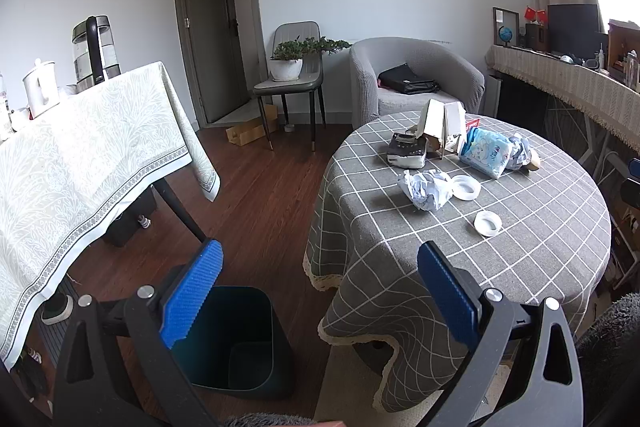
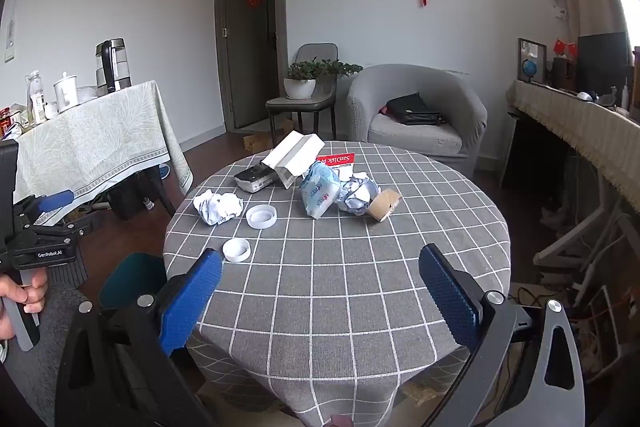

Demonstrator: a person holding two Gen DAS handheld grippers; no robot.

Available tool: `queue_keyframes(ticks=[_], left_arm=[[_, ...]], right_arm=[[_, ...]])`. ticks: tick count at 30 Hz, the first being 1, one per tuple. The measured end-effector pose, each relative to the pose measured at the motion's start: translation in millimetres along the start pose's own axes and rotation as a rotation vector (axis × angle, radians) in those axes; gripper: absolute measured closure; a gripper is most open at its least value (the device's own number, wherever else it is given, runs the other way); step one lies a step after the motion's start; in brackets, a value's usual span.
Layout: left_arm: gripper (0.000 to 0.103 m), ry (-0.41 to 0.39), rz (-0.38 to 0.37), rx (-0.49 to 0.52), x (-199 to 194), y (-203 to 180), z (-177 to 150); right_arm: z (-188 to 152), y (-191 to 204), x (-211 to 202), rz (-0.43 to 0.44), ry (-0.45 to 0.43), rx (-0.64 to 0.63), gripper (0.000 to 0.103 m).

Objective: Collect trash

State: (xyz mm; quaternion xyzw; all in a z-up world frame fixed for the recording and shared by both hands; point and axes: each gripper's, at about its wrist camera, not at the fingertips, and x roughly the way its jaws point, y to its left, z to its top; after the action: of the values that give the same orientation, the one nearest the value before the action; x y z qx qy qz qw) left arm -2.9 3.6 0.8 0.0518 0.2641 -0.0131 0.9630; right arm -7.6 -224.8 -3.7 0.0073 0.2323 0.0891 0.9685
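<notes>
While both tongs are standing wide and holding nothing, the trash is lying untouched on the round bench (image 2: 360, 287). Left tongs (image 1: 320, 291) are hovering over the bench edge, above a dark bin (image 1: 240, 339) on the floor. Right tongs (image 2: 320, 291) are pointing down over the checked cloth. Sitting ahead — two crumpled papers (image 2: 218, 207) (image 2: 358, 195), two white lids (image 2: 261, 217) (image 2: 236, 250), a tissue pack (image 2: 320, 193), a tape roll (image 2: 384, 205), small boxes (image 2: 294, 157).
</notes>
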Motion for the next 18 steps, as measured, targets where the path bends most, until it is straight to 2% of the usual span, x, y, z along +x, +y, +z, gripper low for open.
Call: queue_keyframes(ticks=[18], left_arm=[[0.003,0.005,0.002,0.002,6.4,-4.6,-3.9]], right_arm=[[0.5,0.1,0.2,-0.001,0.001,-0.001,0.003]])
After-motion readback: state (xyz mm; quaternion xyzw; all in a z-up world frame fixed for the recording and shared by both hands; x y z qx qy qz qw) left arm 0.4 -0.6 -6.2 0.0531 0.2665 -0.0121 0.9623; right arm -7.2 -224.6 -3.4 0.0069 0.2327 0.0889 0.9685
